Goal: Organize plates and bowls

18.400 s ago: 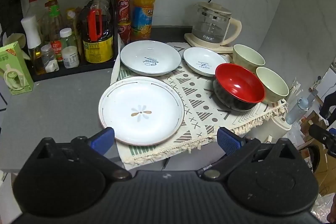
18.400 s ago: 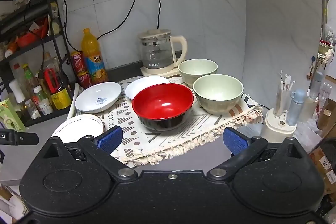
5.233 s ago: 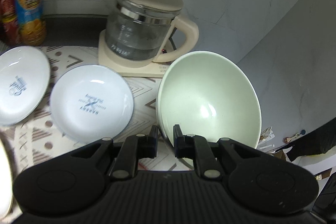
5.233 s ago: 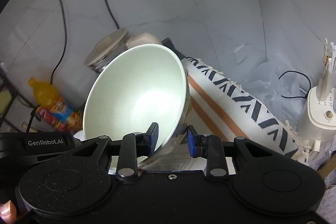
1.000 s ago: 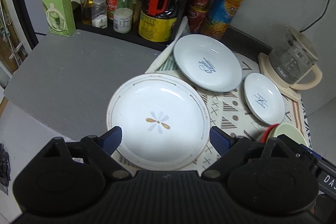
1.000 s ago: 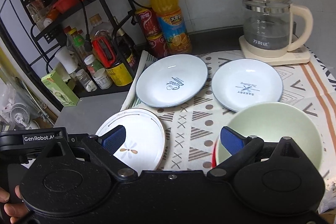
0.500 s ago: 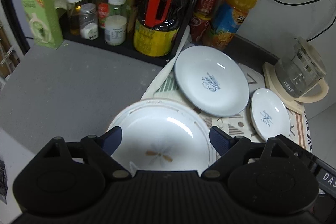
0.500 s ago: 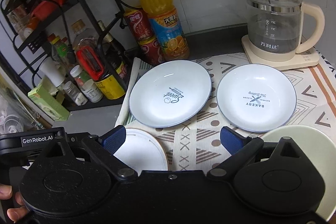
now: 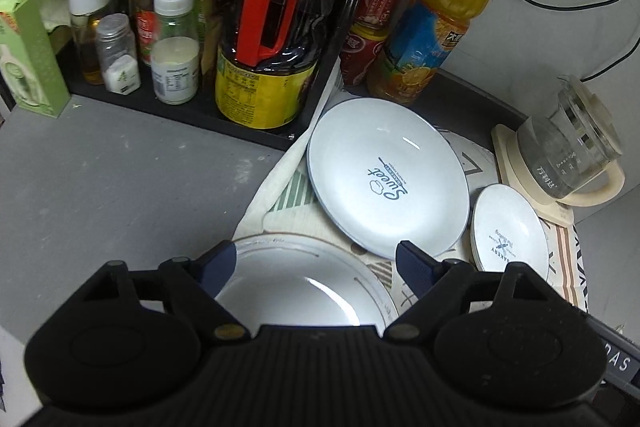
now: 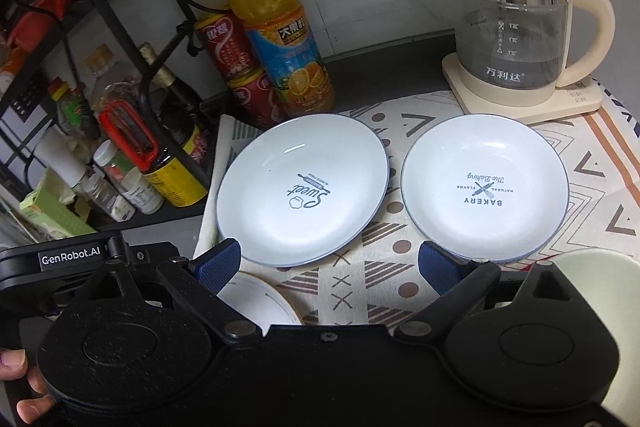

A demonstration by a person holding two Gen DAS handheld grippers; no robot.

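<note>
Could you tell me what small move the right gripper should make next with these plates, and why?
Probably ease the right gripper down onto the near rim of the Sweet plate. Its jaws are open and empty just short of that rim, and the three plates, including the Bakery plate and the larger white plate, lie unstacked on the mat.

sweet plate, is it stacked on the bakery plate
No, the Sweet plate and the Bakery plate lie side by side on the patterned mat, with a strip of mat showing between their rims.
</note>
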